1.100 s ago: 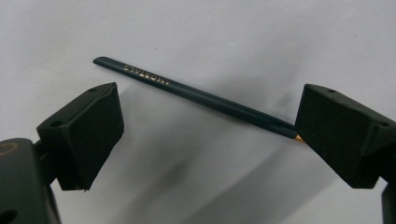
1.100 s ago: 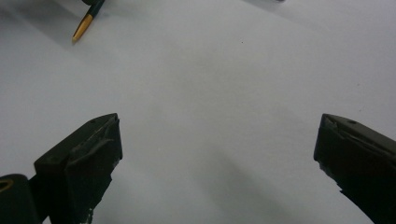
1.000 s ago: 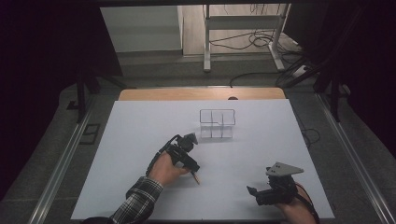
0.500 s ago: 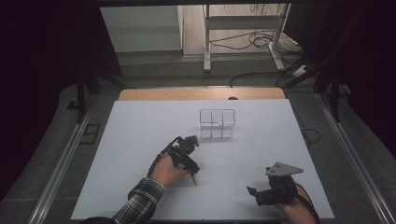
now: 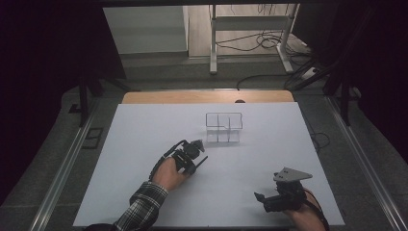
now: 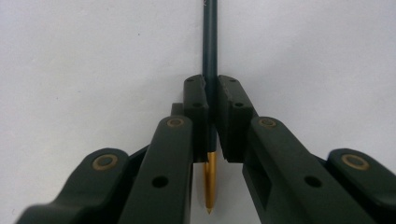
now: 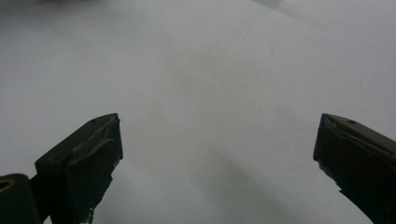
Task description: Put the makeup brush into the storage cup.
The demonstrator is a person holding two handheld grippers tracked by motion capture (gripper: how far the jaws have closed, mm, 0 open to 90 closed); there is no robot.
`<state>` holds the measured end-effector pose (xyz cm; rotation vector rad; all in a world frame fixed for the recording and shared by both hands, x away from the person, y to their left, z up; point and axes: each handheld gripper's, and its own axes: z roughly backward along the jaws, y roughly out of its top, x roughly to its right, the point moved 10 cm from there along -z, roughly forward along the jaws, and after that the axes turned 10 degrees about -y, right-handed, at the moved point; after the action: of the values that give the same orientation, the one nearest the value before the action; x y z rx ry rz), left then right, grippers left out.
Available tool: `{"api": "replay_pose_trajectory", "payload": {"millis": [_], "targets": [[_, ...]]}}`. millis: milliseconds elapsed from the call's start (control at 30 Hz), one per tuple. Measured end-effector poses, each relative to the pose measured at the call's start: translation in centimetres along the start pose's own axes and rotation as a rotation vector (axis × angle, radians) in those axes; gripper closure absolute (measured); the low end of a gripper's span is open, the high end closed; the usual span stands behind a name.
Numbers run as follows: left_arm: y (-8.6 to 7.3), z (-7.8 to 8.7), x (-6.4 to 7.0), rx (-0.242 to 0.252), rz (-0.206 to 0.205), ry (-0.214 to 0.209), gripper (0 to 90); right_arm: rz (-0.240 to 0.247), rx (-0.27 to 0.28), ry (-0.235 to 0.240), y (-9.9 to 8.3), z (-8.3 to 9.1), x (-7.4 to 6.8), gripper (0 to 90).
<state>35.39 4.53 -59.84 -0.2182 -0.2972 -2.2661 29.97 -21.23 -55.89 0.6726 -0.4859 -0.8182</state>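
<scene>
Left gripper view: left gripper (image 6: 211,119) clamps a dark pencil (image 6: 209,46) mid-shaft, likely for carrying to the clear organizer (image 5: 223,127) far right. Right gripper (image 7: 217,154) spread wide, idle near.

So we count one pen (image 6: 209,60), dark barrel with a gold tip, and one clear organizer box (image 5: 223,127) that looks like it's split into a few compartments, hard to say how many. Two claws, left (image 5: 201,161) and right (image 5: 259,197). One white bench (image 5: 144,130).
</scene>
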Motion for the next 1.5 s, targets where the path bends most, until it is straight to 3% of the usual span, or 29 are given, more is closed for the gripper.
{"api": "replay_pose_trajectory", "payload": {"millis": [300, 600, 800, 1133, 1267, 1500], "targets": [[-0.3, 0.2, 0.0, -0.011, 0.003, -0.040, 83.7, 0.001, 0.000, 0.001, 0.0, 0.0, 0.0, 1.8], [0.1, 1.6, 0.8, 0.063, -0.015, -0.092, 83.6, 0.001, -0.001, 0.005, 0.0, 0.0, -0.1, 1.8], [0.1, 2.5, 1.5, 0.107, -0.029, -0.150, 83.6, 0.009, -0.004, 0.007, -0.1, -0.1, -0.2, 1.8], [-0.2, 4.3, 2.2, 0.211, -0.048, -0.254, 83.5, 0.013, -0.020, 0.024, -0.3, -0.2, -0.4, 2.6], [-0.2, 5.1, 2.5, 0.278, -0.049, -0.293, 83.5, 0.014, -0.019, 0.030, -0.2, -0.2, -0.5, 2.7], [-0.4, 6.7, 2.8, 0.373, -0.080, -0.325, 83.6, 0.016, -0.023, 0.033, -0.3, -0.2, -0.6, 2.7]]}}
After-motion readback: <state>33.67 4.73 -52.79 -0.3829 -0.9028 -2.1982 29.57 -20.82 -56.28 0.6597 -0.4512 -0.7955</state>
